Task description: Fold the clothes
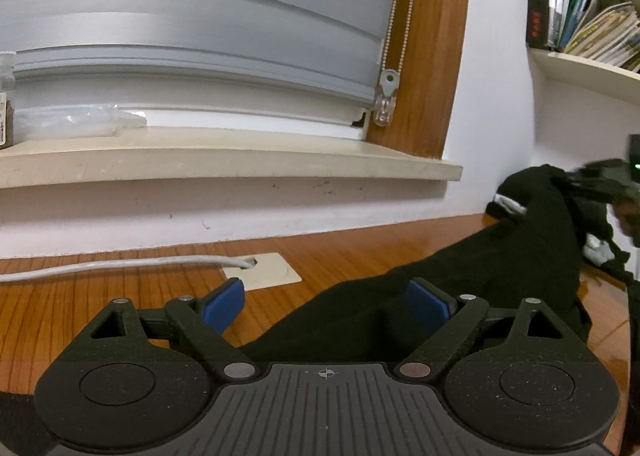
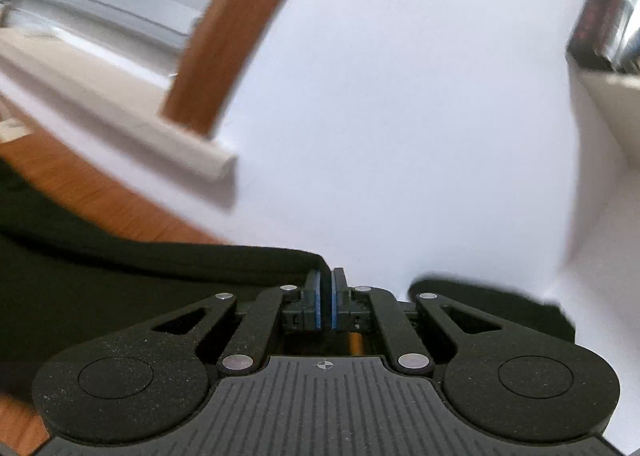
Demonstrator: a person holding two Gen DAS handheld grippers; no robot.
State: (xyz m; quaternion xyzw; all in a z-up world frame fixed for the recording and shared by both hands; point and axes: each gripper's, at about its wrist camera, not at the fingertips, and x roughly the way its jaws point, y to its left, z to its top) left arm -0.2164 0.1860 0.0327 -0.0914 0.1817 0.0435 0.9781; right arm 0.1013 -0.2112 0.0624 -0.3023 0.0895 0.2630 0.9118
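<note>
The black fabric garment (image 1: 500, 268) lies across the brown wooden worktop (image 1: 120, 296), running from about six o'clock in the left wrist view up to three o'clock, where its far end is lifted near the white wall (image 1: 500, 96). The left tongs (image 1: 326, 306) stand wide apart — the blue pad (image 1: 424, 306) on the right sits over the cloth, the other over bare wood, and nothing is gripped. The right tongs (image 2: 326, 304) are nearly together, clamped on a thin edge of the same garment, which trails away toward nine o'clock in that blurred view. A white cable (image 1: 120, 268) runs across the worktop at nine o'clock.
</note>
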